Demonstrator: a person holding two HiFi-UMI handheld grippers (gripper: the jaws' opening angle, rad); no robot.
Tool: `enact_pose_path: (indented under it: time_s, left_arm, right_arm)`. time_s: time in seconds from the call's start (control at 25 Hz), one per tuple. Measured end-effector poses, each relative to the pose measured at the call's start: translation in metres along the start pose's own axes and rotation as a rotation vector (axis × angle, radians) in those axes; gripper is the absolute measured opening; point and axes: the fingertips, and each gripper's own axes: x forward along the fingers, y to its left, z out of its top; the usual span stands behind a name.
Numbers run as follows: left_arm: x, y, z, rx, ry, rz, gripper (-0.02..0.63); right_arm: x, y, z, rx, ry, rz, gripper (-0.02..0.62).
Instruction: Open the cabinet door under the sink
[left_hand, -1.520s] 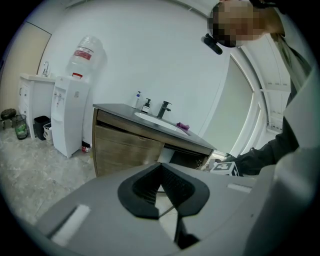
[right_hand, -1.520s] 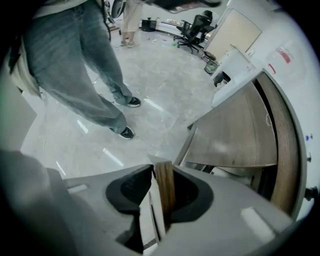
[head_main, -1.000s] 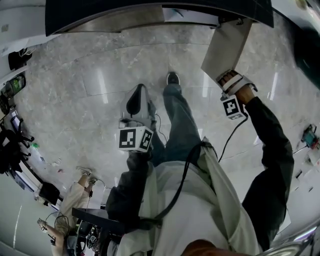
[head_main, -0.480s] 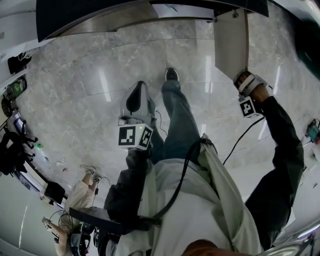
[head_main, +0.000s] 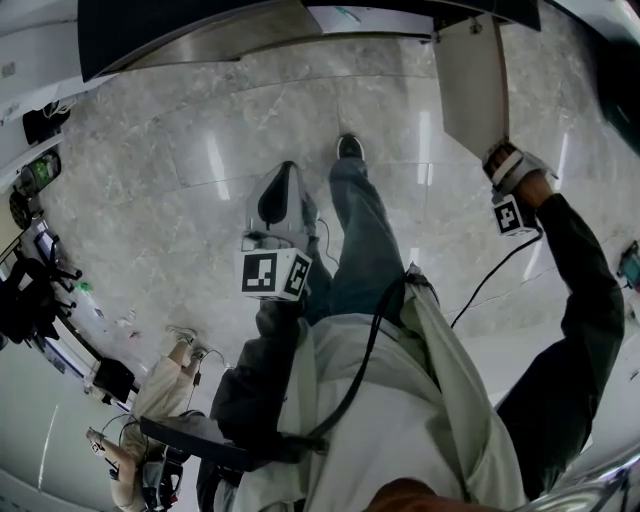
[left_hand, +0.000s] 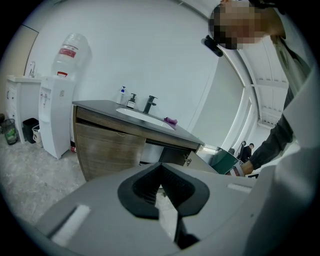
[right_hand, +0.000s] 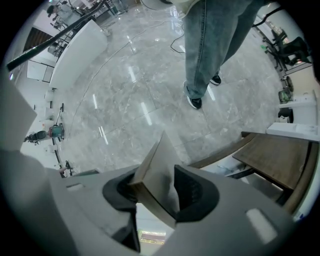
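Jaws of the right gripper (right_hand: 159, 186) pinch the free edge of the flat wood-grain cabinet door (head_main: 470, 85), which stands wide open from the dark-topped sink cabinet (left_hand: 107, 150), arm outstretched. Left gripper (left_hand: 160, 172) hovers over the floor, jaws pressed together, empty.

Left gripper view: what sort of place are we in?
Probably an office pantry corner: a wood vanity with sink and tap, a water dispenser beside it, polished stone floor.
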Motion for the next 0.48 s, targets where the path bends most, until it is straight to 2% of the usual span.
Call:
enact_pose_path:
  time_s: [0.32, 0.48]
  left_arm:
    - [-0.0050, 0.0035, 0.0001, -0.023, -0.005, 0.017, 0.006]
    - [-0.0091, 0.0034, 0.0022, -0.015, -0.012, 0.013, 0.006]
  right_arm:
    - [-0.0059, -0.0030, -0.0025, 0.132, 0.086, 0.011, 0.172]
    - [-0.0099, -0.0064, -0.0044, 0.210, 0.138, -0.050, 0.178]
